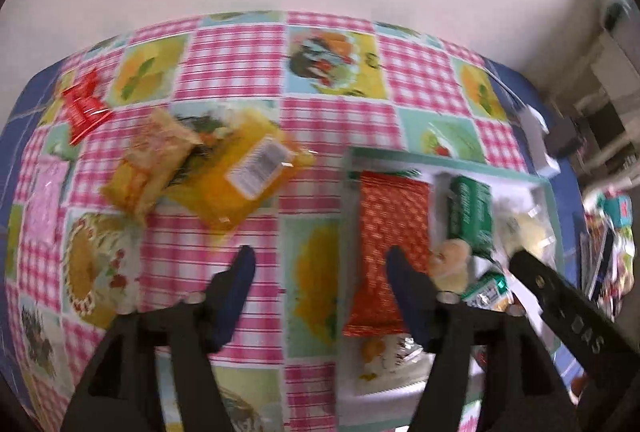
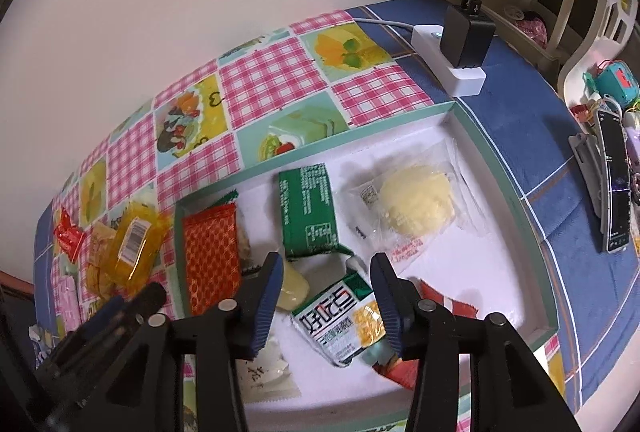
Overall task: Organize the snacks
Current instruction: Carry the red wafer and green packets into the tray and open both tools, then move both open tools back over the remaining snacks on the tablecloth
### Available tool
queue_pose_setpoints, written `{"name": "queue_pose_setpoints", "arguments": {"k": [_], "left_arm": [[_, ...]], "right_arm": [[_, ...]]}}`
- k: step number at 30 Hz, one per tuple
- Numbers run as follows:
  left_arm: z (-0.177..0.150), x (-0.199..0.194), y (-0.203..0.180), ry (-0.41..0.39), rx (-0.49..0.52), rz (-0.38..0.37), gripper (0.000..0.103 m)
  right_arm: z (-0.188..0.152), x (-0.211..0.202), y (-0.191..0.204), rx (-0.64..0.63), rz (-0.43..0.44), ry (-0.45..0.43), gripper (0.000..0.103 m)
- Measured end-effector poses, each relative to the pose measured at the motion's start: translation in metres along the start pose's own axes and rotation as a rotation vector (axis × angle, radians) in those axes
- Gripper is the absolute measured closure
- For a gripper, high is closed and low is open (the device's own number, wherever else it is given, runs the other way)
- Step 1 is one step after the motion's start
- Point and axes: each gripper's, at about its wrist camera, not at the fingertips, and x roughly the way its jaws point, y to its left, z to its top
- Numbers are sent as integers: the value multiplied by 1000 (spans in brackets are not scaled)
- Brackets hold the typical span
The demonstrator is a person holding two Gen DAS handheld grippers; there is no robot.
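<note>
A shallow white box with a green rim [image 2: 472,130] [image 1: 448,162] holds an orange-red checked pack [image 2: 212,260] [image 1: 390,228], a green pack [image 2: 308,210] [image 1: 470,212], a clear-wrapped yellow bun [image 2: 416,206] and a white-green pack [image 2: 344,324]. My right gripper [image 2: 328,302] is open over that white-green pack, not touching it. My left gripper [image 1: 320,292] is open and empty above the tablecloth, beside the box's left edge. Loose on the cloth lie an orange bag with a barcode [image 1: 244,176] [image 2: 134,248], a tan pack [image 1: 154,164], a red candy wrapper [image 1: 82,106] and a pink pack [image 1: 46,200].
A white power strip with a black charger [image 2: 466,44] sits behind the box. A remote and small items [image 2: 614,184] lie at the right on the blue cloth. A wall runs along the table's far edge.
</note>
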Motion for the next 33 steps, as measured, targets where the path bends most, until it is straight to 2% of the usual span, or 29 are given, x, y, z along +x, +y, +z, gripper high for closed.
{"name": "queue_pose_setpoints", "arguments": {"k": [2, 5, 8, 11, 13, 14, 16, 19, 24, 28, 33], "left_arm": [[0, -2, 8, -11, -29, 18, 32], [0, -5, 20, -29, -68, 45, 21], [-3, -9, 28, -53, -86, 90, 20], [-7, -13, 33, -72, -88, 127, 12], [-13, -16, 38, -84, -94, 139, 11], [-15, -17, 40, -86, -100, 140, 11], [-18, -19, 46, -88, -111, 143, 10], [-21, -22, 53, -101, -115, 169, 1], [-26, -29, 64, -124, -126, 186, 1], [-30, -31, 68, -121, -110, 190, 1], [-35, -42, 76, -153, -120, 225, 1]], "right_arm": [[-3, -3, 4, -12, 0, -2, 54], [-8, -4, 10, -33, -3, -6, 46], [-13, -5, 17, -56, 3, -2, 43], [-20, -5, 22, -72, 6, -6, 34], [-23, -5, 25, -82, 10, -10, 29], [-24, -5, 27, -85, 13, -10, 24], [-26, -7, 28, -90, 18, -16, 22], [-29, -8, 29, -88, 24, -23, 17], [-35, -6, 28, -87, 25, -23, 2], [-39, -7, 30, -93, 37, -22, 0], [-47, -7, 35, -105, 48, -19, 0]]}}
